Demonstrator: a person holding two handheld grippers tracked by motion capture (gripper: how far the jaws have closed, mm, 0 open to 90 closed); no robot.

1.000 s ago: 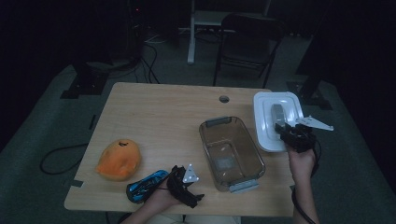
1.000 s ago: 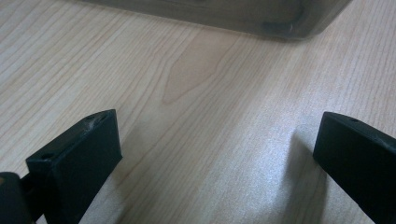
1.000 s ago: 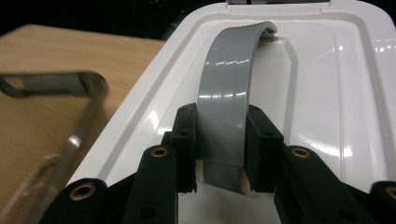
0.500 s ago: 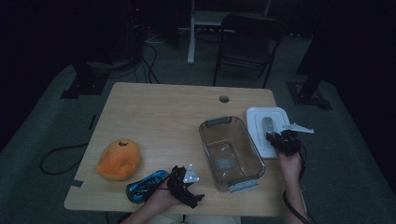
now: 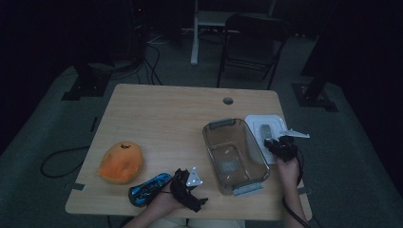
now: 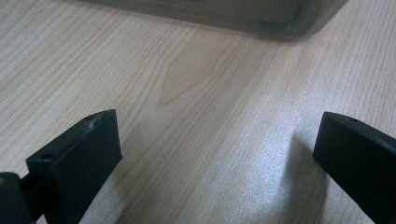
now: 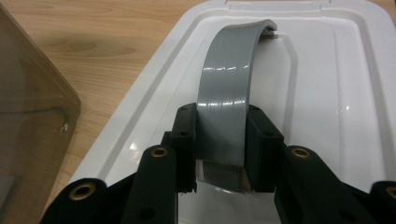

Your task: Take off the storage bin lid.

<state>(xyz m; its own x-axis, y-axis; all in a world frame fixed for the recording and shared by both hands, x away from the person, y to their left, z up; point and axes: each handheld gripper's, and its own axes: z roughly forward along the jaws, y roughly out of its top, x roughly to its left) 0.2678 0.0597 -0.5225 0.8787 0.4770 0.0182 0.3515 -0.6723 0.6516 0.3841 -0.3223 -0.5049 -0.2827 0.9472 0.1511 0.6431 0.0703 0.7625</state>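
One clear bin (image 5: 235, 156), one white lid (image 5: 266, 137), one orange plush (image 5: 120, 162), one blue toy (image 5: 149, 188).

bare table (image 5: 166, 118) open at the far left, clear bin (image 5: 235, 154) blocking the right, orange object (image 5: 121, 161) near left

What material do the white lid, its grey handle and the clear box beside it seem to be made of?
White rectangular lid: probably glossy moulded plastic, since it shows bright highlights. Curved grey handle: smooth, shiny, likely plastic. Clear rectangular box: see-through and smoky, apparently plastic with grey latches.
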